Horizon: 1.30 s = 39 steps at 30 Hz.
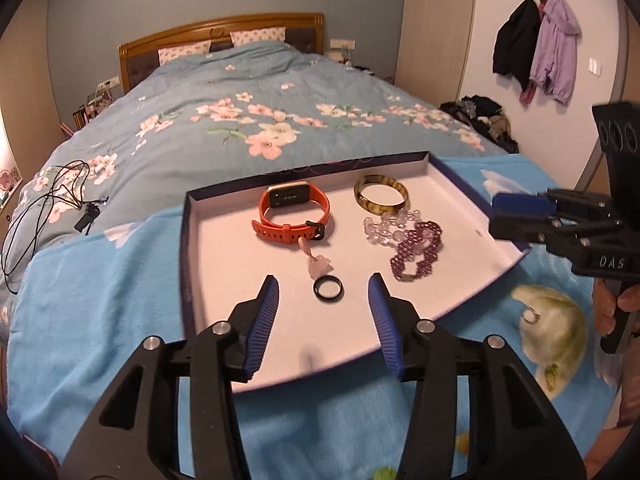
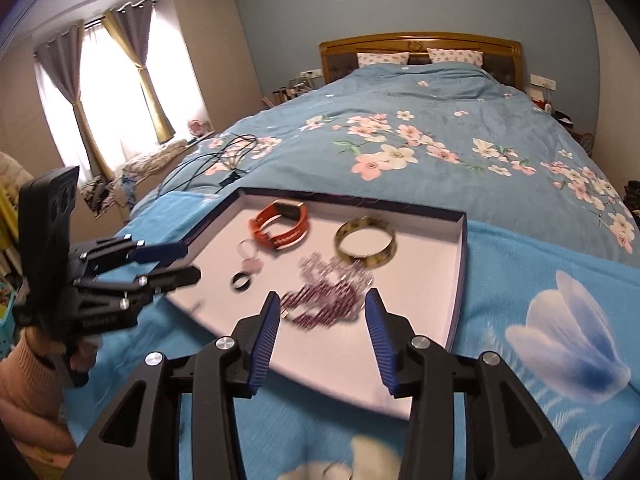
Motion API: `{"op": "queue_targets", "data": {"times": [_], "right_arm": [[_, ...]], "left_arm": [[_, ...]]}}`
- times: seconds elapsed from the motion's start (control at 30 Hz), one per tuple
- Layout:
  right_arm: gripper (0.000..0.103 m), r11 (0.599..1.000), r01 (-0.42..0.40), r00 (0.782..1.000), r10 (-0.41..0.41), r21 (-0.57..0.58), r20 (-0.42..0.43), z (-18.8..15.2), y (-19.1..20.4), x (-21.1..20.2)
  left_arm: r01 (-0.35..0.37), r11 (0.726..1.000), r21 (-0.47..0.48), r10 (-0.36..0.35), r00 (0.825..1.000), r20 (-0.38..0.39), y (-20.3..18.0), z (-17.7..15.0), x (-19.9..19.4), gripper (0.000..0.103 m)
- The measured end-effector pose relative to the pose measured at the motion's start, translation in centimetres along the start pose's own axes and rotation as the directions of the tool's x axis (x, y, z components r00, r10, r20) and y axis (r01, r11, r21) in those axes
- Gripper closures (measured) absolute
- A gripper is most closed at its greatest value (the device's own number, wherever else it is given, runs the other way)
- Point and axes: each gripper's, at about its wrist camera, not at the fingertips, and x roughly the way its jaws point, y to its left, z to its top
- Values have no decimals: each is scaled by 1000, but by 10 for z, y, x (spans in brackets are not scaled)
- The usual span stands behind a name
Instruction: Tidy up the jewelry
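A shallow white tray point(image 1: 224, 272) with a dark rim lies on a blue blanket on the bed. In it lie an orange watch point(image 1: 294, 212), a yellow-brown bangle point(image 1: 380, 199), clear beads point(image 1: 390, 226), a purple beaded bracelet point(image 1: 418, 250), a small pink charm point(image 1: 318, 266) and a black ring point(image 1: 329, 289). My left gripper point(image 1: 324, 286) is open with the ring between its fingertips. My right gripper point(image 2: 322, 304) is open just over the purple bracelet point(image 2: 324, 306); it also shows at the tray's right edge in the left wrist view point(image 1: 516, 216). Both are empty.
A silver ring point(image 1: 530, 316) lies on the blanket point(image 1: 100, 304) right of the tray. Black cables point(image 1: 48, 208) lie on the floral quilt at the left. The bed's headboard point(image 1: 224, 36) is far back. Coats point(image 1: 536, 44) hang on the right wall.
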Motion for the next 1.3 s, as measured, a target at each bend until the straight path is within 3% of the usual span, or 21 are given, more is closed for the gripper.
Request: {"op": "queue_targets", "data": {"times": [0.27,0.47,0.77,1.0,1.3], "right_arm": [[58,1000,-4,1000,3,-12,-23,-42,11,-32],[58,1000,6,998,-5,19,-57,-75,11,-47],[58,998,-3,997,8,60,-74,-105,21,-54],[59,1000,11,995,-9,21,-96,-116,37,-50],[78,998,56,993,-55,11,-107,-121,44,-45]], "left_arm": [[20,999,27,-20,1000,-2,1,-44,-45,57],[70,997,18,-69,997,-26,-7,-75,-57,57],[157,982,100,-154,987,-38,-46,-94,-65,57],[174,976,128,-167,984,-68,-65,-98,-58,57],[201,973,111,-189,976,-112,-71,-95,-42,57]]}}
